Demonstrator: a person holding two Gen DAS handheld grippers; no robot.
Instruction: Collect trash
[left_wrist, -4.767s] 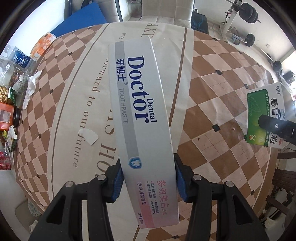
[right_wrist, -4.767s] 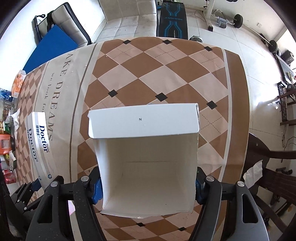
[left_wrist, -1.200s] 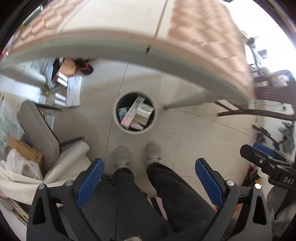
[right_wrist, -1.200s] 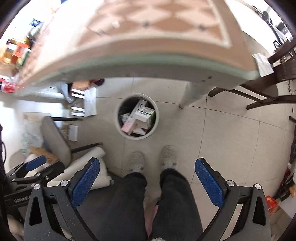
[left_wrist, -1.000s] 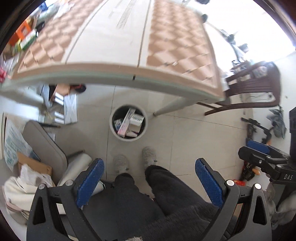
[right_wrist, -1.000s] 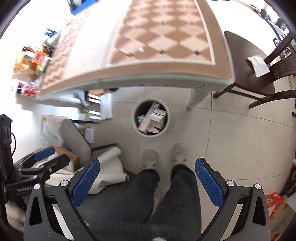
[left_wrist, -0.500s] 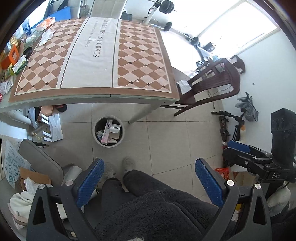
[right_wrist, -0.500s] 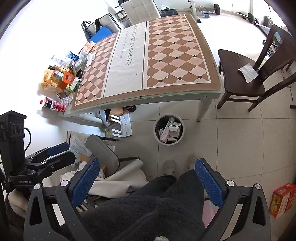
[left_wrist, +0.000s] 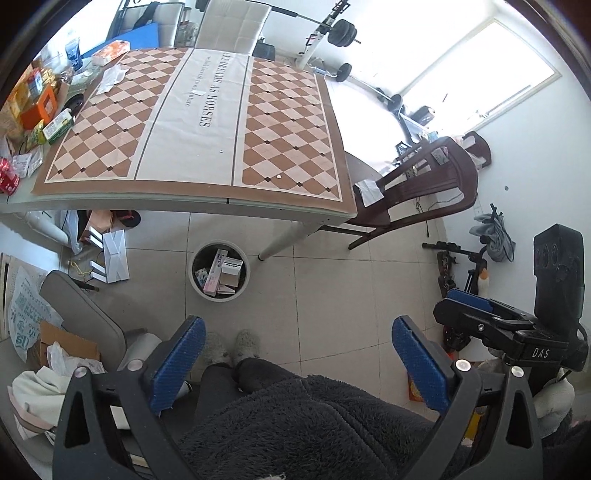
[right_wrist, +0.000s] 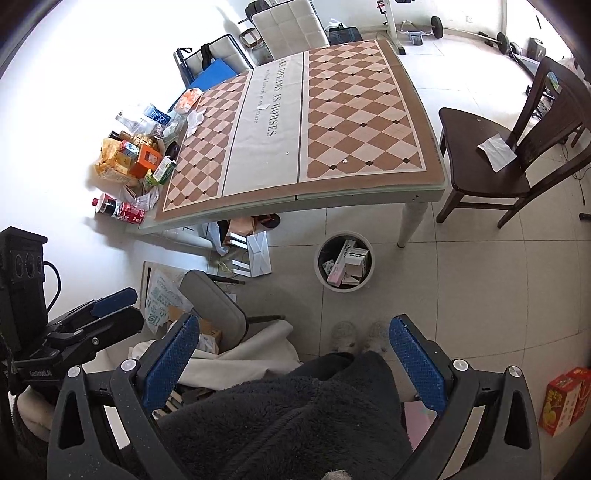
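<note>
A round white trash bin (left_wrist: 195, 284) stands on the tiled floor by the table leg; it also shows in the right wrist view (right_wrist: 319, 273). Inside lie the toothpaste box (left_wrist: 215, 272) and other small cartons (right_wrist: 357, 258). My left gripper (left_wrist: 295, 365) is open and empty, held high above the floor, well back from the bin. My right gripper (right_wrist: 293, 363) is open and empty at a similar height. Each gripper shows in the other's view, at the right edge (left_wrist: 480, 317) and at the left edge (right_wrist: 107, 314).
The table with its checkered cloth (left_wrist: 207, 110) lies ahead; packets and boxes (right_wrist: 136, 158) are piled at its left end. A dark wooden chair (right_wrist: 495, 162) stands on the right. A grey chair (right_wrist: 214, 306), paper bags and cloths lie on the floor to the left. My legs and slippers (right_wrist: 358, 339) are below.
Both grippers held boxes over the table, then let them go into the bin. Over the last second both have risen and drawn back, open and empty, so the whole table shows.
</note>
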